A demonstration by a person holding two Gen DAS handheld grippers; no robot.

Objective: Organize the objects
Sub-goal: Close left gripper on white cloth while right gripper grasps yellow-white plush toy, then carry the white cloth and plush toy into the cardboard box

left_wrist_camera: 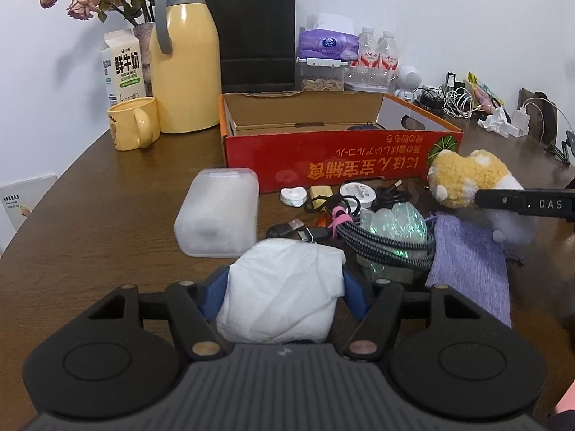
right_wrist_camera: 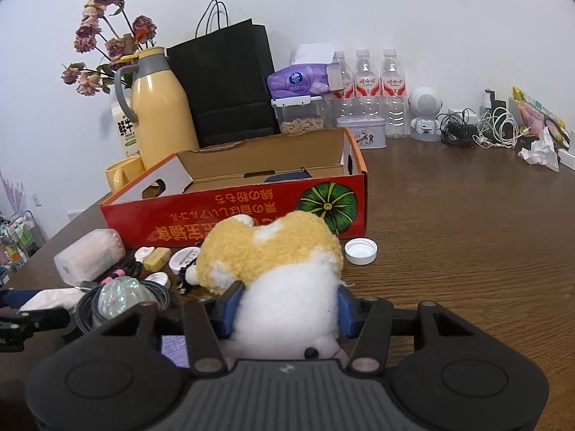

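My left gripper (left_wrist_camera: 285, 276) is shut on a crumpled white tissue packet (left_wrist_camera: 284, 294), its blue pads pressing both sides just above the brown table (left_wrist_camera: 107, 222). My right gripper (right_wrist_camera: 289, 300) is shut on a yellow-and-white plush toy (right_wrist_camera: 269, 248), held in front of the open red cardboard box (right_wrist_camera: 233, 212). In the left wrist view the plush toy (left_wrist_camera: 463, 172) hangs at the right, before the box (left_wrist_camera: 323, 158). The box holds a dark item at the back. Loose on the table lie a frosted plastic case (left_wrist_camera: 219, 212), a coiled braided cable (left_wrist_camera: 381, 240), an iridescent ball (left_wrist_camera: 395, 219) and a purple pouch (left_wrist_camera: 470, 262).
Behind the box stand a yellow jug (left_wrist_camera: 183, 68), a yellow mug (left_wrist_camera: 133, 124), a milk carton (left_wrist_camera: 122, 68), a black paper bag (left_wrist_camera: 251, 32), tissues and water bottles (right_wrist_camera: 366, 86). A white bottle cap (right_wrist_camera: 360, 250) lies right of the plush toy. Chargers and cables (right_wrist_camera: 492, 129) crowd the far right.
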